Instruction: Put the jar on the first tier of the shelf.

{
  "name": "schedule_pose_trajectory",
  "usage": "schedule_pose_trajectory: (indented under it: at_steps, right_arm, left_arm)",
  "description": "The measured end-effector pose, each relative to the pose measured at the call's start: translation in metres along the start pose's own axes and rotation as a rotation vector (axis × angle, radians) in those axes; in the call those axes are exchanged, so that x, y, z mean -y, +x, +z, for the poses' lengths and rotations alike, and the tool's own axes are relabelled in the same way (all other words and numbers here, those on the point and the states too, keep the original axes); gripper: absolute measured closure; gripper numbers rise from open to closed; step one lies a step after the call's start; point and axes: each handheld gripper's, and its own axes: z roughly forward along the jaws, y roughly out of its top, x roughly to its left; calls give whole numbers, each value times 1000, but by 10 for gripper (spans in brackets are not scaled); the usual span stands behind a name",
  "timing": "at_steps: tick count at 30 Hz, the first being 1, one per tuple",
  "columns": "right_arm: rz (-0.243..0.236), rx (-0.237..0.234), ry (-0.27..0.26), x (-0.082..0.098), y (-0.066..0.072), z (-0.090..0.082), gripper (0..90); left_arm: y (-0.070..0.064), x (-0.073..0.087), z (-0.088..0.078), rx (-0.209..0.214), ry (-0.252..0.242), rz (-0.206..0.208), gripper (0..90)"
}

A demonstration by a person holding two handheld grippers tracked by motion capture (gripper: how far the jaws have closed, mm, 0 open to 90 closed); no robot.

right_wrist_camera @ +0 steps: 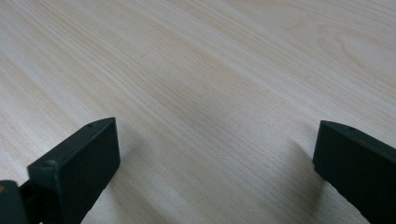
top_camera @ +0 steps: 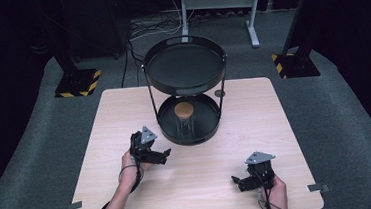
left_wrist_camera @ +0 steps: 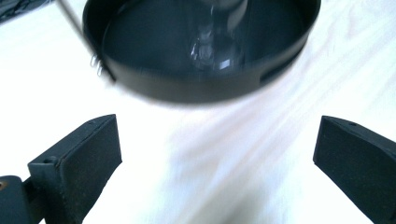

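Glass jar (top_camera: 185, 119) upright in the lower tray (top_camera: 168, 131), just beyond left gripper (top_camera: 163, 155), nearer than right gripper (top_camera: 239, 181); both agape, empty.

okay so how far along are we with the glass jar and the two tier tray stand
Done, by the look of it: the glass jar with its cork lid stands upright in the lower tray of the stand. In hand: nothing. The left gripper sits open just in front of that tray, jaws apart over bare table; the right gripper rests open near the front edge. Left: the upper tray holds nothing, so possibly more loading.
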Motion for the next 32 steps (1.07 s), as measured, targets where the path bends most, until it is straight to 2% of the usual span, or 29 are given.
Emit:
schedule_pose_trajectory:
  at_steps: [6,10,17,19,22,32]
  right_arm:
    - [0,1,-1,0,0,0,0]
    - [-1,2,-1,0,0,0,0]
    - [0,1,-1,0,0,0,0]
    - [0,1,0,0,0,0,0]
    - [1,2,-1,0,0,0,0]
    - [2,0,1,0,0,0,0]
  left_arm:
    - [3,37,-16,-25,46,-22,7]
    - [8,62,-24,-38,78,-66,27]
    - [13,93,-40,-68,75,-147,27]
    - [13,99,-42,-81,89,-148,22]
    - [14,104,-43,-69,96,-166,14]
    - [16,105,-43,-64,101,-169,5]
